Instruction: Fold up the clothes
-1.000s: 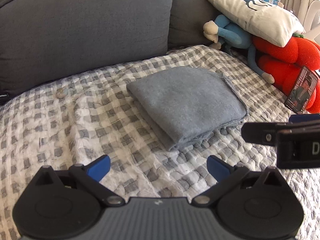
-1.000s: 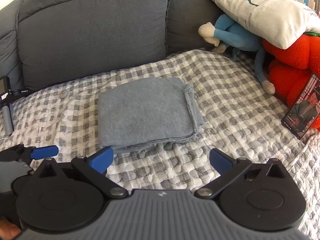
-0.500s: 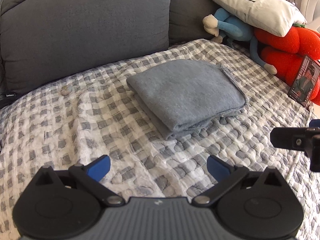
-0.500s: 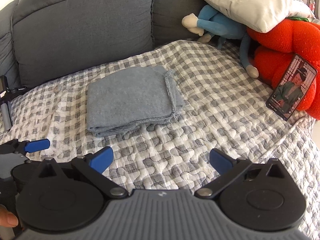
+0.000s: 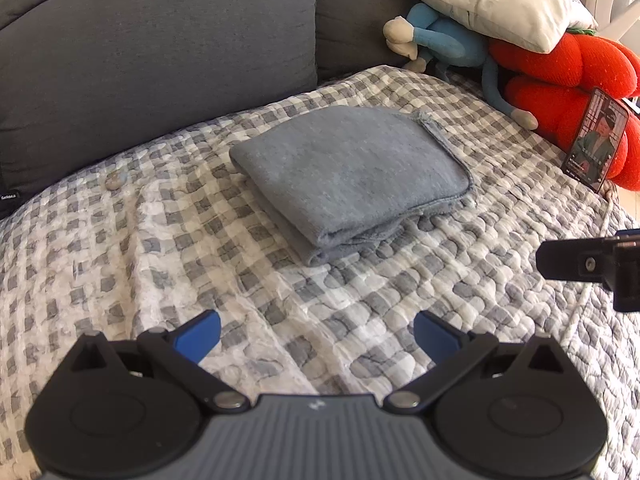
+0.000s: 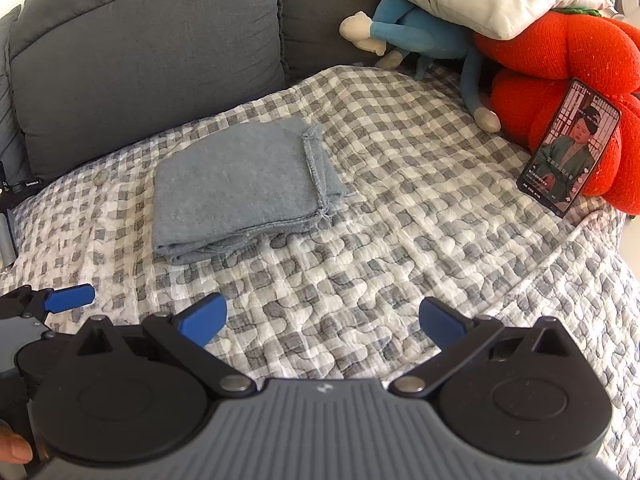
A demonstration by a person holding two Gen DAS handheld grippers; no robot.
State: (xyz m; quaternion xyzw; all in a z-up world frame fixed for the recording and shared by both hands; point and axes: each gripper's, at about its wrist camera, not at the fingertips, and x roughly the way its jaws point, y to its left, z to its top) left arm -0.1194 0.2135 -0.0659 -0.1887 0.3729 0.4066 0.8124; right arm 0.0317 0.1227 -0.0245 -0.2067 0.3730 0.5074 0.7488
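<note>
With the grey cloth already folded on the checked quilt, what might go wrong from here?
1. The folded grey cloth has loose layered edges toward the right; a one-layer pinch may unfold it.
2. The lit phone leans on the red plush cushion; tugging the checked quilt may tip it.
Both the left gripper and the right gripper are open, holding nothing.

Left gripper (image 5: pixel 316 337) body: is showing a grey ribbed housing between two round black discs.
Left fingertips (image 5: pixel 199 336): are carrying blue pads on black link arms with silver pivot screws.
Right gripper (image 6: pixel 322 323) body: is showing the same grey ribbed housing, with a small pale mark at its top edge.
Right fingertips (image 6: pixel 442 326): are carrying blue pads.
</note>
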